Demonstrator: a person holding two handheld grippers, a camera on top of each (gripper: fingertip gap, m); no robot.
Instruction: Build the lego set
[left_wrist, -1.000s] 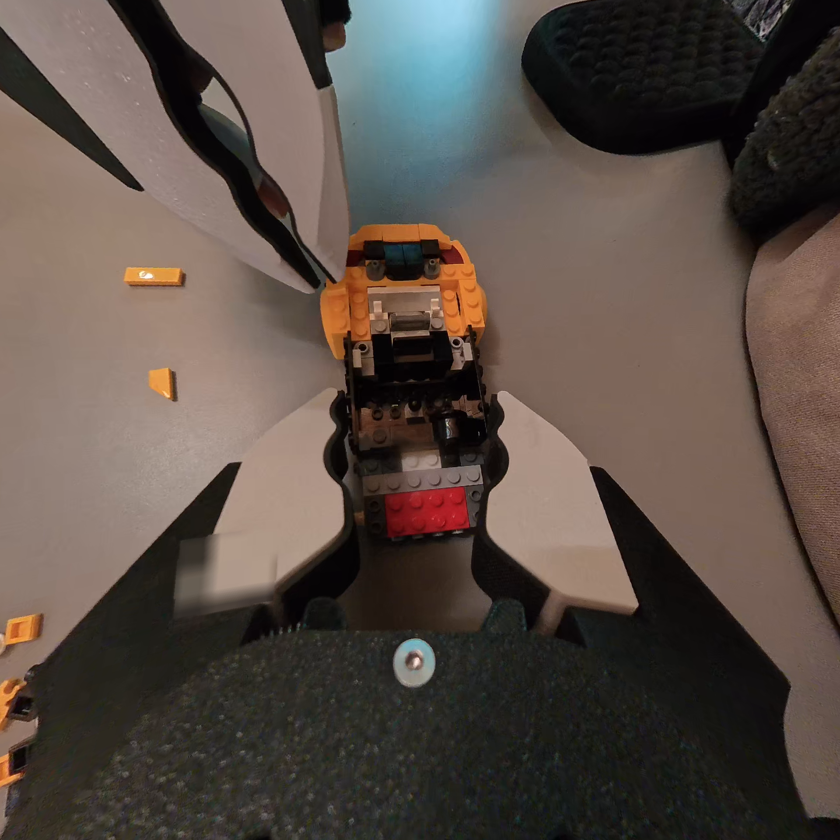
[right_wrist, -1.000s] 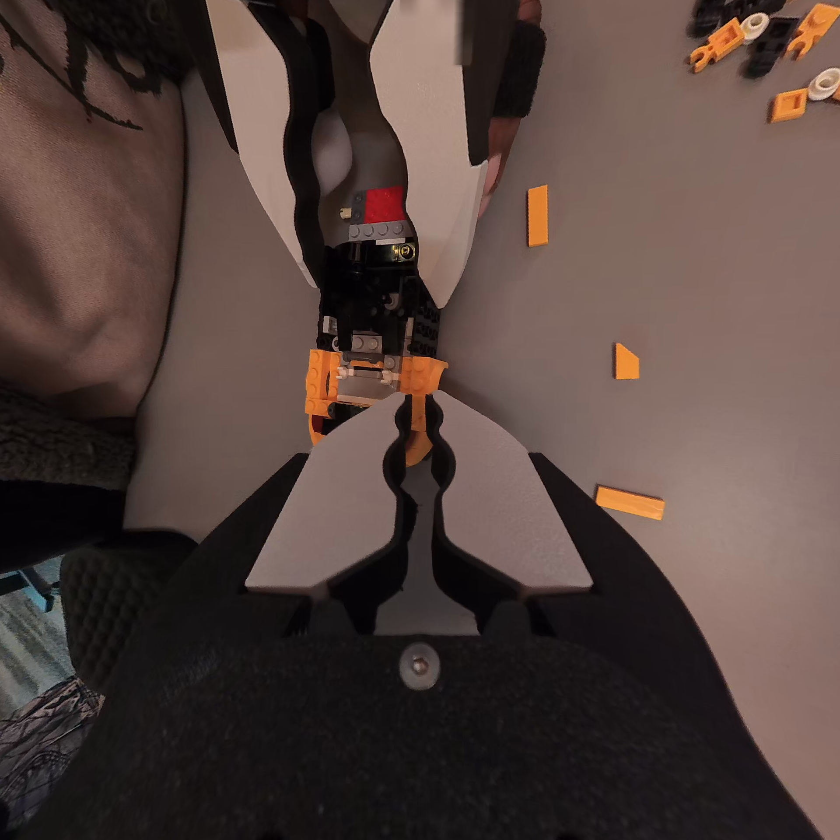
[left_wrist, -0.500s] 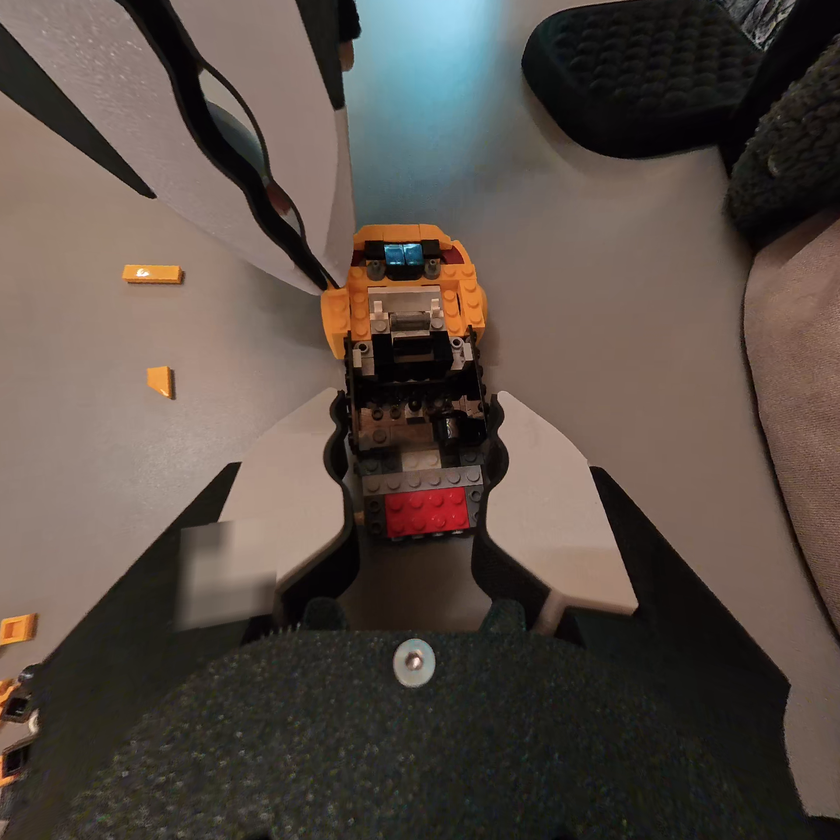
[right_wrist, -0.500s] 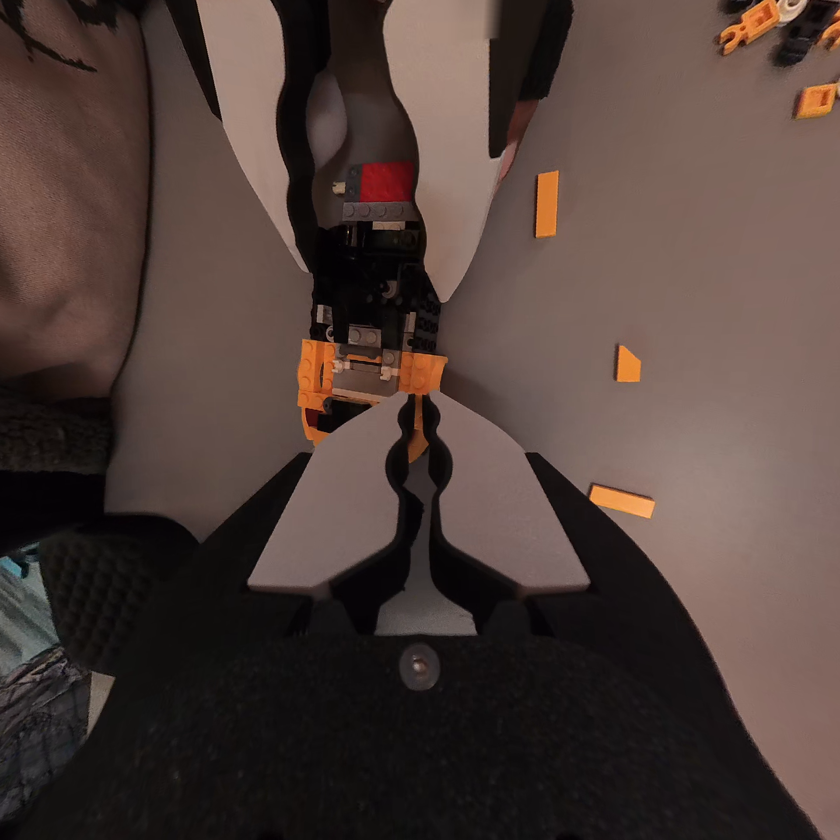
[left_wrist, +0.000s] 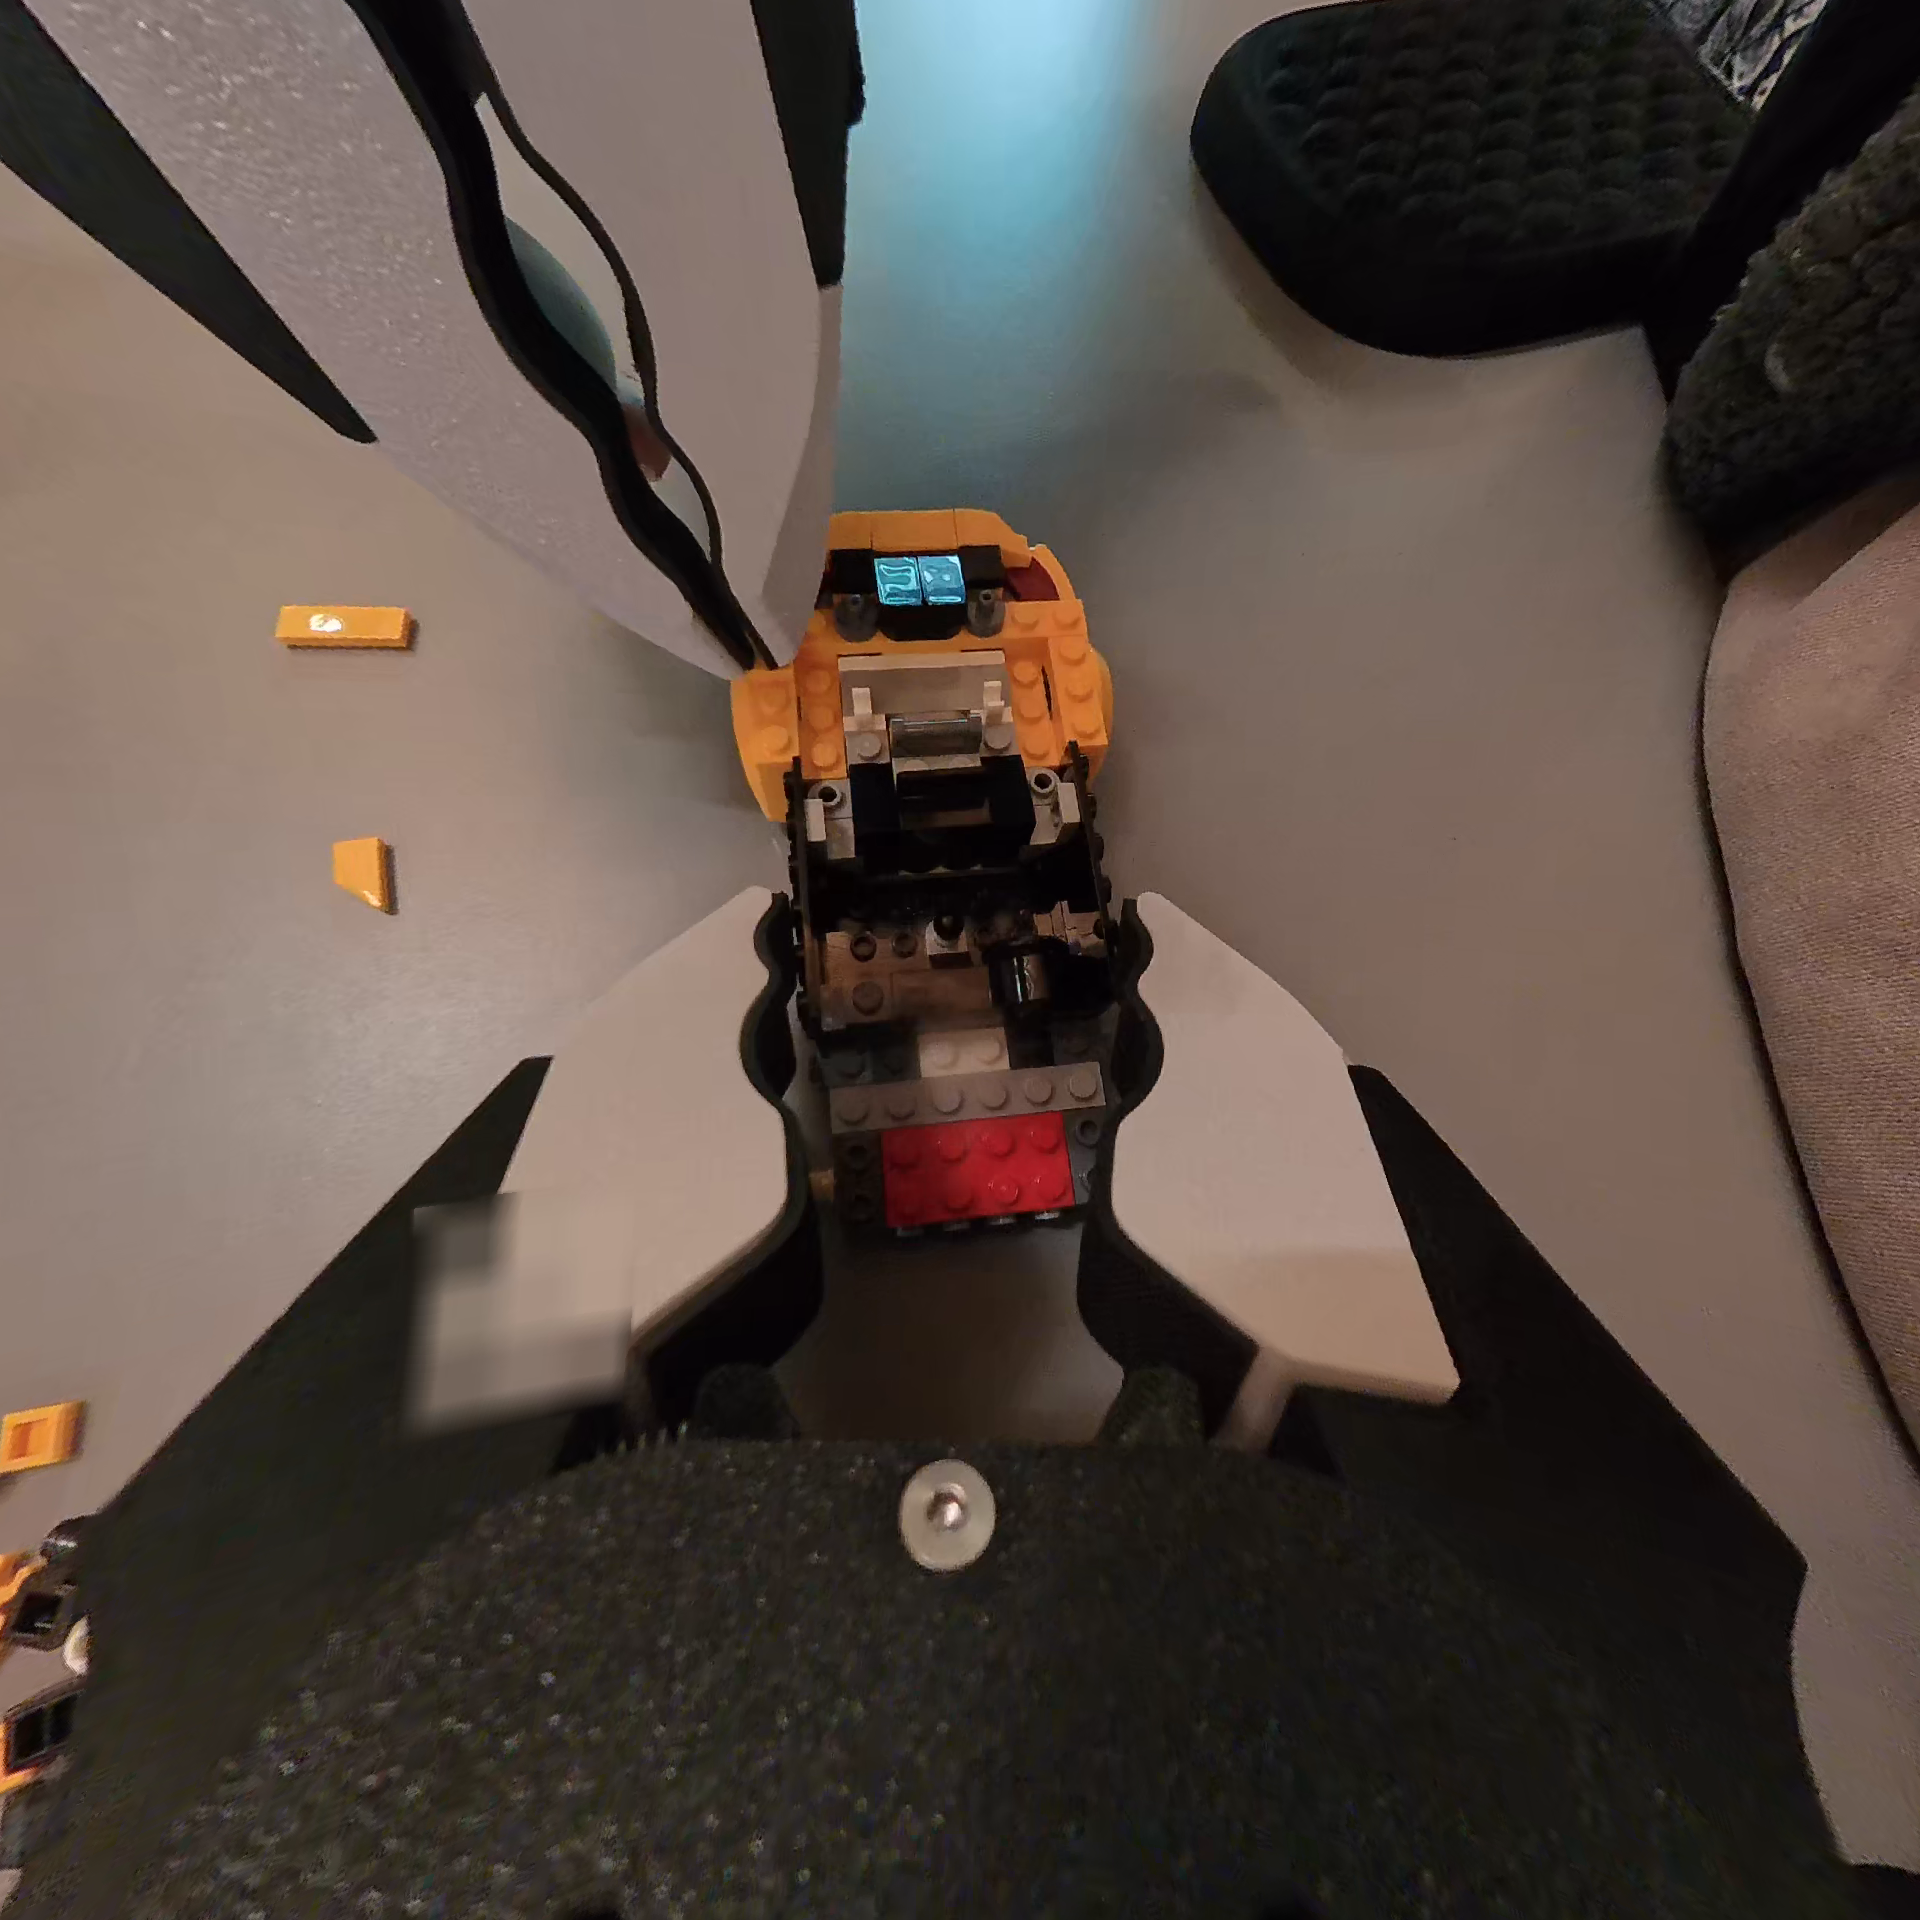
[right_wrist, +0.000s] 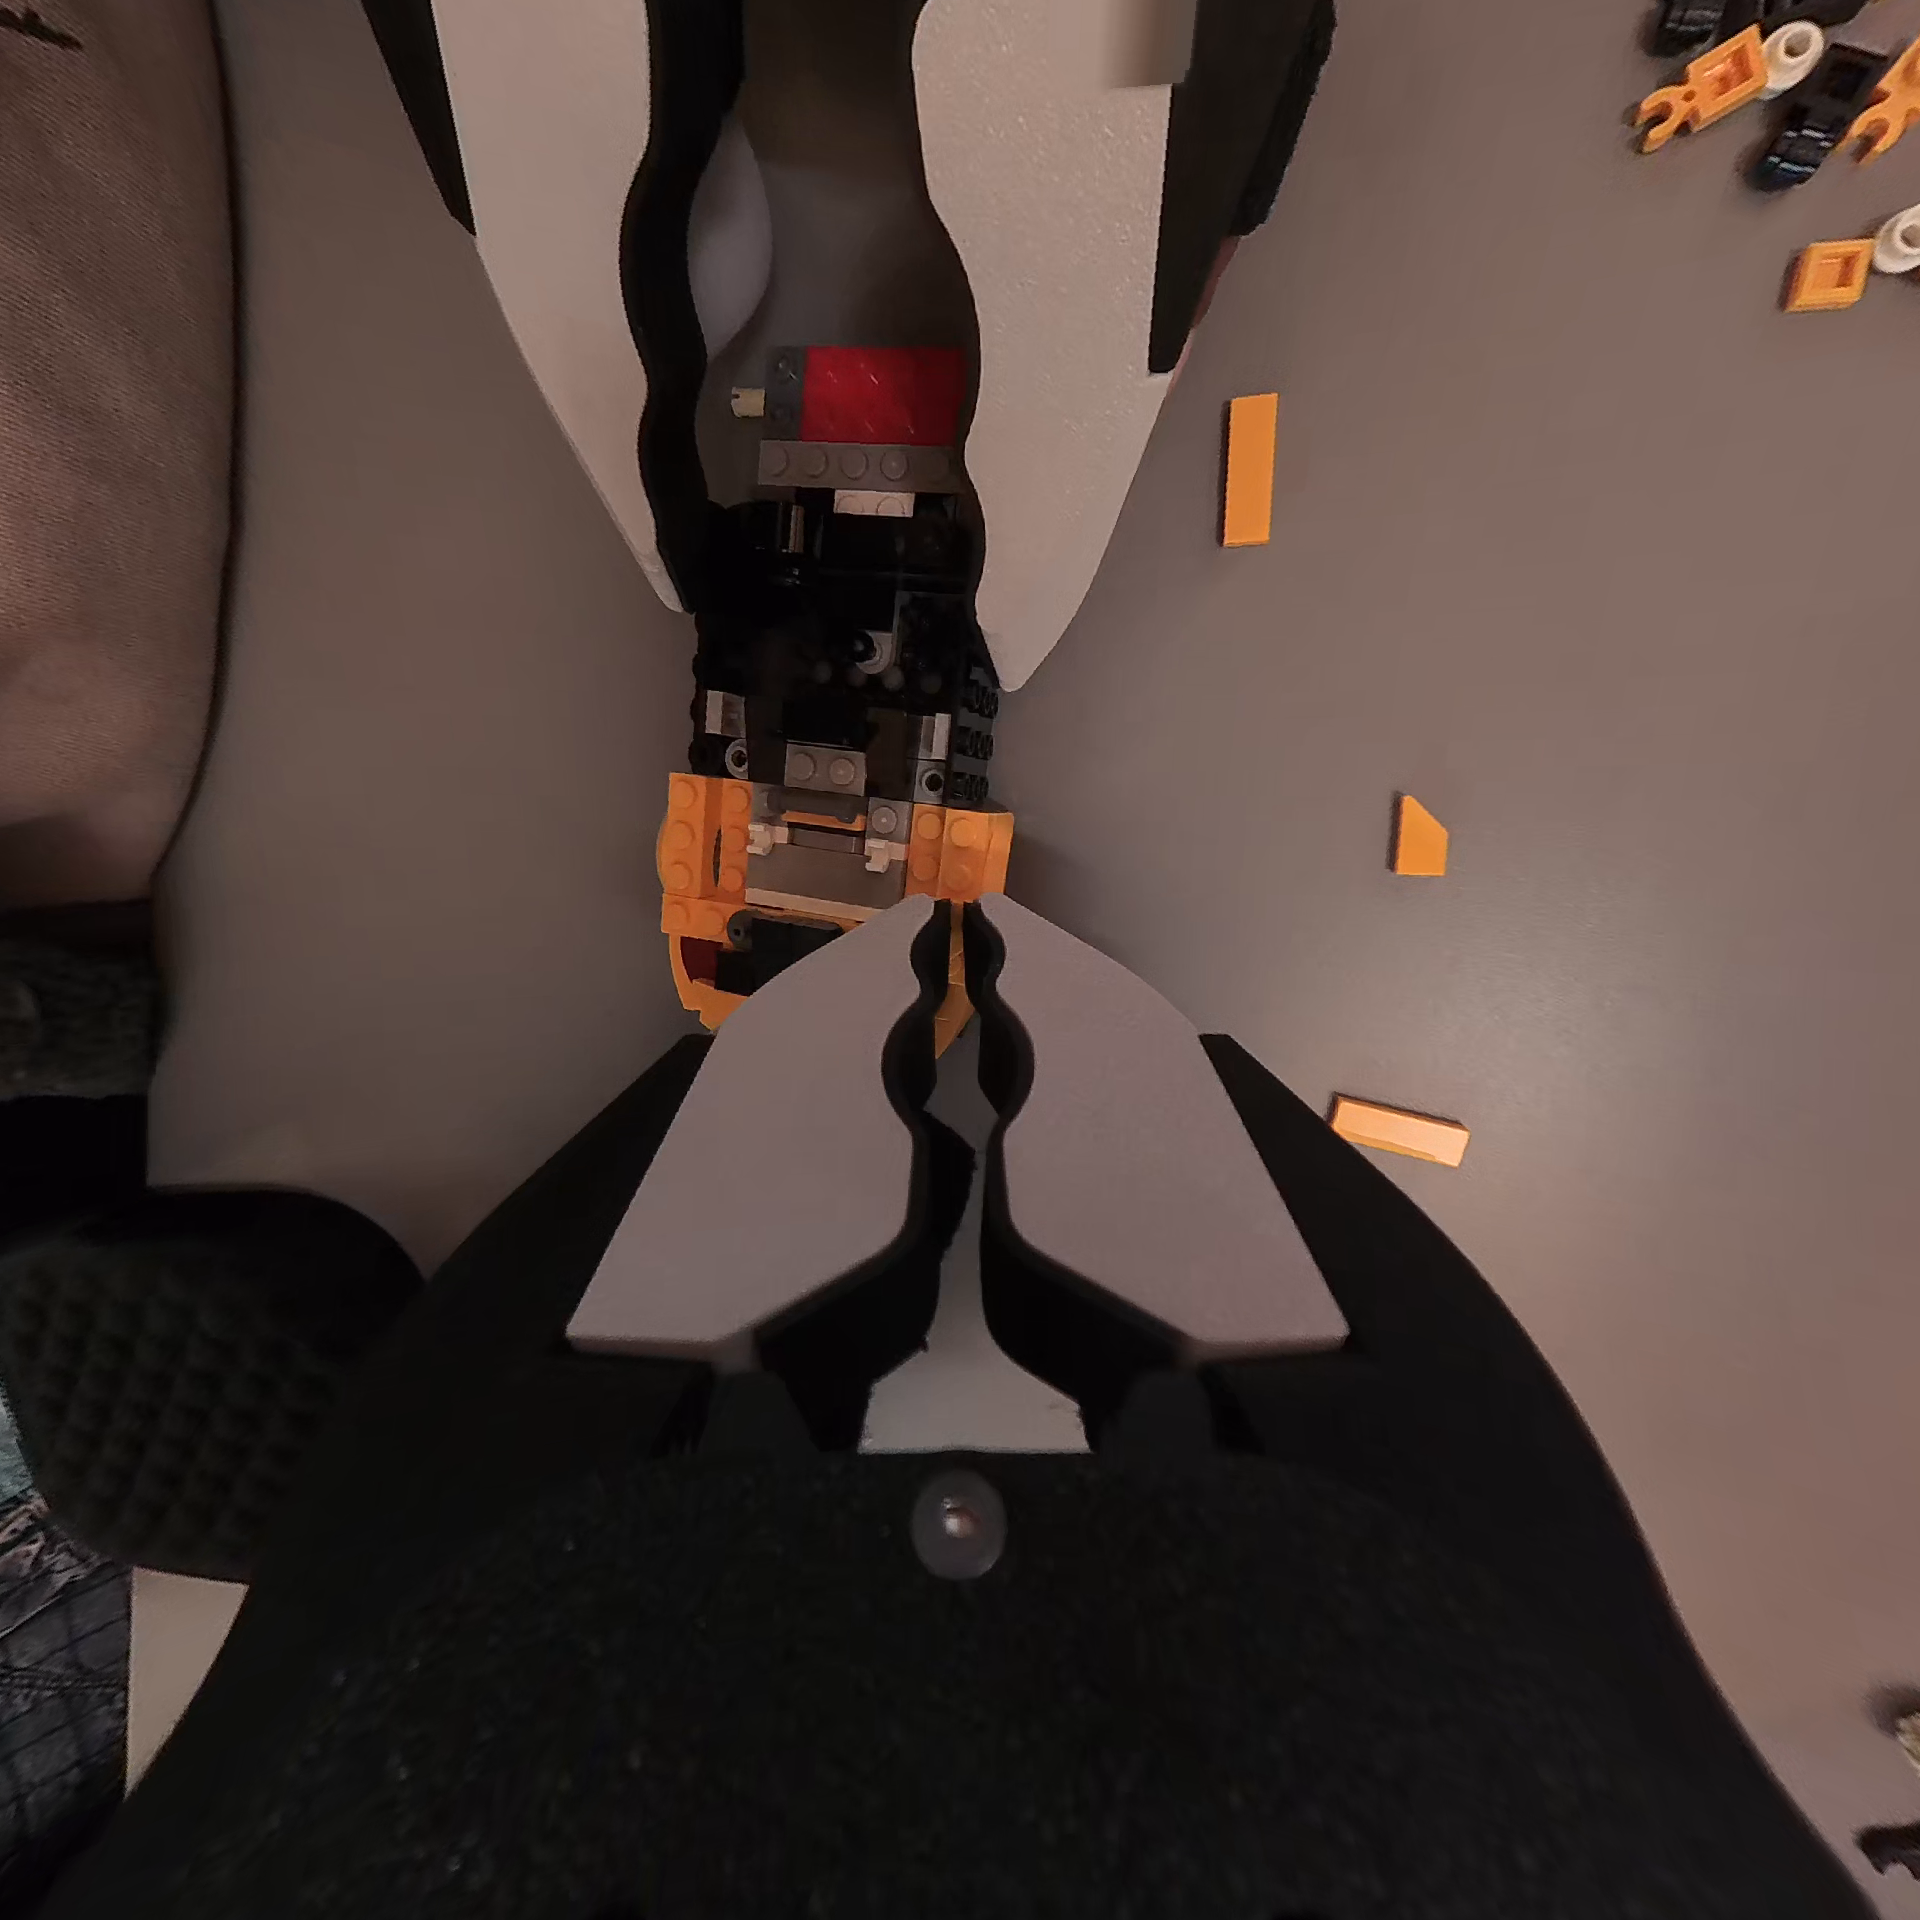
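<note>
The half-built lego car (left_wrist: 940, 894) sits on the grey table (left_wrist: 1351, 831), orange at its far end and black through the middle, with a red plate at the near end. The left gripper (left_wrist: 948, 940) is pinching the black middle of the car from both sides. The right gripper (right_wrist: 956, 920) comes in from the opposite end, its fingers almost pressed together with only a thin slot between them, tips at the orange end; whether they nip a piece I cannot tell.

Loose orange pieces lie to the left on the table: a long flat tile (left_wrist: 343, 627), a small wedge (left_wrist: 364, 873), and another tile (right_wrist: 1400, 1130) nearer the right gripper. A scatter of orange, black and white parts (right_wrist: 1787, 83) lies at the table's corner. A dark textured cushion (left_wrist: 1455, 177) and some beige fabric (left_wrist: 1818, 883) border the right side.

Since a second ago the right gripper has edged closer over the orange end, and the left one has kept its grip. The car's orange nose is hidden beneath the right gripper's fingers.
</note>
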